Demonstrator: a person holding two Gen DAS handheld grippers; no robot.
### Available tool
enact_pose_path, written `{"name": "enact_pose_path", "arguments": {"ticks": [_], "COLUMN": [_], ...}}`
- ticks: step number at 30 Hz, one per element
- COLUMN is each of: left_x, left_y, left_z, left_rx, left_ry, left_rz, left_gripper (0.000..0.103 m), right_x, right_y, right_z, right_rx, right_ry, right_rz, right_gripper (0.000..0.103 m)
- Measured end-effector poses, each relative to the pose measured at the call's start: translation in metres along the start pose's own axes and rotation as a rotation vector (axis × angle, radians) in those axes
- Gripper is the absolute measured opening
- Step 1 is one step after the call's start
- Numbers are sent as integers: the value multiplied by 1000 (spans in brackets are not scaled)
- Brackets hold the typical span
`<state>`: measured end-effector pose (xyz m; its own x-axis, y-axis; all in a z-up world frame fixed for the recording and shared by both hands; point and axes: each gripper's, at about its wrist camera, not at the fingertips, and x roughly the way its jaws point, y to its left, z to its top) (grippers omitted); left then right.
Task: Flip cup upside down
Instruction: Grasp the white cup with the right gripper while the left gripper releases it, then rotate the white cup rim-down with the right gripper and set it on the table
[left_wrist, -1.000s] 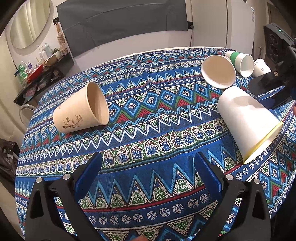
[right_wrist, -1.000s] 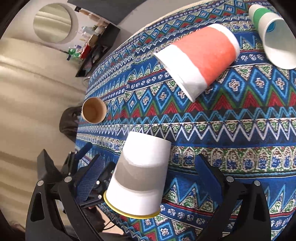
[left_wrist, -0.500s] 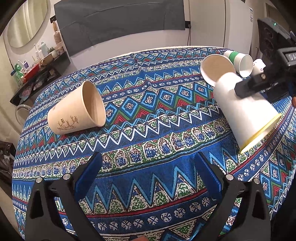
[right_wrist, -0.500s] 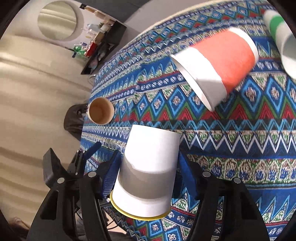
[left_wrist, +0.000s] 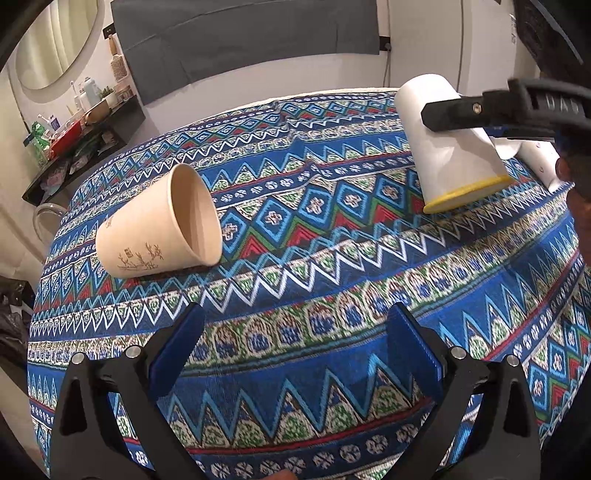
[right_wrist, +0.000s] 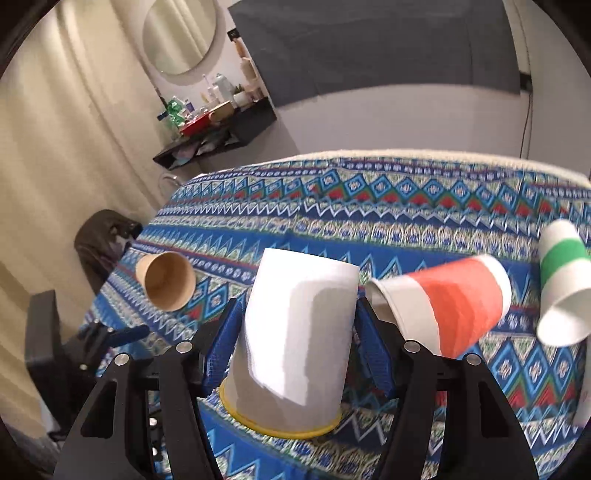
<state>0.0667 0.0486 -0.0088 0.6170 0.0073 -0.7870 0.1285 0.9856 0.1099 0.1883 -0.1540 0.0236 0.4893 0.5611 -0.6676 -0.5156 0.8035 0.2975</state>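
Observation:
My right gripper (right_wrist: 297, 326) is shut on a white cup with a yellow rim (right_wrist: 295, 347). The cup is mouth down and slightly tilted, its rim at or just above the patterned tablecloth (right_wrist: 406, 199). In the left wrist view the same cup (left_wrist: 448, 147) stands at the far right with the right gripper's black finger (left_wrist: 454, 112) across it. My left gripper (left_wrist: 295, 354) is open and empty above the near part of the cloth. A tan cup (left_wrist: 159, 229) lies on its side ahead and to its left.
A red and white cup (right_wrist: 454, 299) and a green-striped white cup (right_wrist: 563, 284) lie on their sides right of the held cup. The tan cup (right_wrist: 166, 282) lies to its left. A cluttered black shelf (right_wrist: 218, 129) stands by the wall.
My right gripper closed on the white cup and turned it from lying tilted to nearly upright, mouth down, moving it farther from the left gripper. The left gripper stayed open.

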Motion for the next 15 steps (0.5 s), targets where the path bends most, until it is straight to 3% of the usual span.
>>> {"name": "enact_pose_path", "arguments": {"ticks": [10,15], "left_x": [12,14], "left_y": [5,2], "left_z": [18,18], "left_rx": [-42,-26], "left_ry": [8,5], "left_rz": [5,31], "left_gripper": [97,97], "right_x": [2,-3], "right_y": [21,26], "right_z": [-10,-18], "right_rx": [-260,-317], "right_ry": [-150,-170], "right_rz": [-183,-201], "right_gripper": [59,59]}}
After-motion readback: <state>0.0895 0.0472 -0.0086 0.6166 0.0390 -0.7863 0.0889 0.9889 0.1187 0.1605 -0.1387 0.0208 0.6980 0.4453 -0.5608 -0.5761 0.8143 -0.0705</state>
